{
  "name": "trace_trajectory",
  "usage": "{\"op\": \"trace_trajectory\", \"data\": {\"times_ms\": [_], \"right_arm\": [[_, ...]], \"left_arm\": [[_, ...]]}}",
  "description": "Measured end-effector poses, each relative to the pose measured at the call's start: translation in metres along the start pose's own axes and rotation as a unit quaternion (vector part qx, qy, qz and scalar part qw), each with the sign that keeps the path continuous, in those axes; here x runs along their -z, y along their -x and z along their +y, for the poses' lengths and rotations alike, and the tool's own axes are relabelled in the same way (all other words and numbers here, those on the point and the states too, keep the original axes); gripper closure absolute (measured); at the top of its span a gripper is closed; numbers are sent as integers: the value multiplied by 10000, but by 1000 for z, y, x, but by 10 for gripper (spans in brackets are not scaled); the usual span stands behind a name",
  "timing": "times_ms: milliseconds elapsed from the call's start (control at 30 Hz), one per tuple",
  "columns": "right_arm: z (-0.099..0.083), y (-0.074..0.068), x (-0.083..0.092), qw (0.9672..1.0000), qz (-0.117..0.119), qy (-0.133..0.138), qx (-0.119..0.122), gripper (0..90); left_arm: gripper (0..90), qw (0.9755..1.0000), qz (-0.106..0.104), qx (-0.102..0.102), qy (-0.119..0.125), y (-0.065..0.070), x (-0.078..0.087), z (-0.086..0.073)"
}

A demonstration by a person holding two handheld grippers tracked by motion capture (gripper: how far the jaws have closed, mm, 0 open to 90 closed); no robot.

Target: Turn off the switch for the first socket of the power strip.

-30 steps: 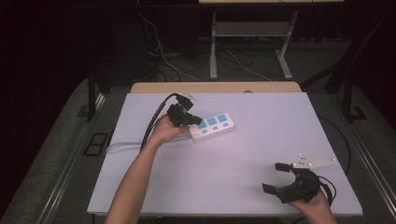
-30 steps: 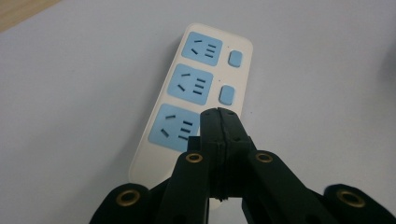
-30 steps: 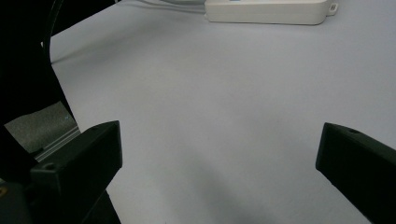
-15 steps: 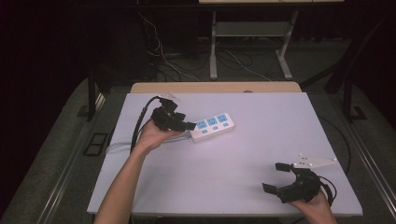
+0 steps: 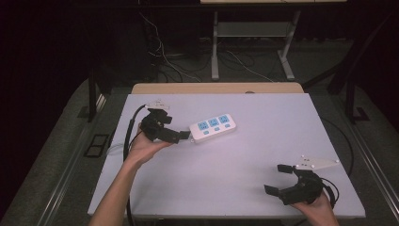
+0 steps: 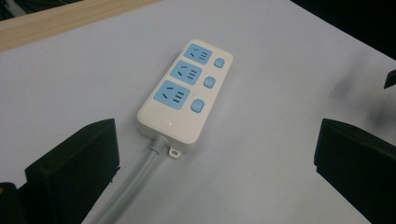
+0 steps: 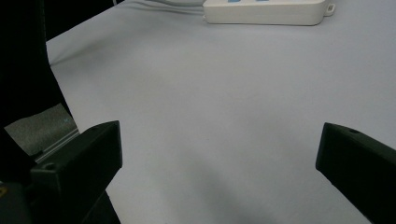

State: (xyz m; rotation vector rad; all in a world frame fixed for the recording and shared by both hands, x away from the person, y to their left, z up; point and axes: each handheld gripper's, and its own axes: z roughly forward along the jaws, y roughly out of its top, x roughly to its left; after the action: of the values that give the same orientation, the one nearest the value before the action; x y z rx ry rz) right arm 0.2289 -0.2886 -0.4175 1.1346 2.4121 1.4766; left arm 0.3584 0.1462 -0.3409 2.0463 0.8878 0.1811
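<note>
While its jaws have just been spreading, the left tool (image 5: pixel 181 136) sits at nine o'clock of the white power strip (image 5: pixel 212 127), nothing between them. At five o'clock on the bench (image 5: pixel 244 160), the right tool (image 5: pixel 277 179) rests spread, empty.

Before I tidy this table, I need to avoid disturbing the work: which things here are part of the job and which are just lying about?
Part of the job:
- white power strip, three blue sockets
- its grey cord
- left gripper, open, just short of the strip

Just lying about:
- right gripper, open, idle near the table's front edge
- cables on the floor behind the table
</note>
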Motion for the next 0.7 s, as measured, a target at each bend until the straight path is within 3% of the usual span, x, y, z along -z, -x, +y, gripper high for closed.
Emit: {"op": "trace_trajectory", "data": {"times_ms": [700], "right_arm": [[0, -1, 0, 10000, -16, -2, 8, 2]], "left_arm": [[0, 9984, 9, -207, 521, 31, 19, -39]]}}
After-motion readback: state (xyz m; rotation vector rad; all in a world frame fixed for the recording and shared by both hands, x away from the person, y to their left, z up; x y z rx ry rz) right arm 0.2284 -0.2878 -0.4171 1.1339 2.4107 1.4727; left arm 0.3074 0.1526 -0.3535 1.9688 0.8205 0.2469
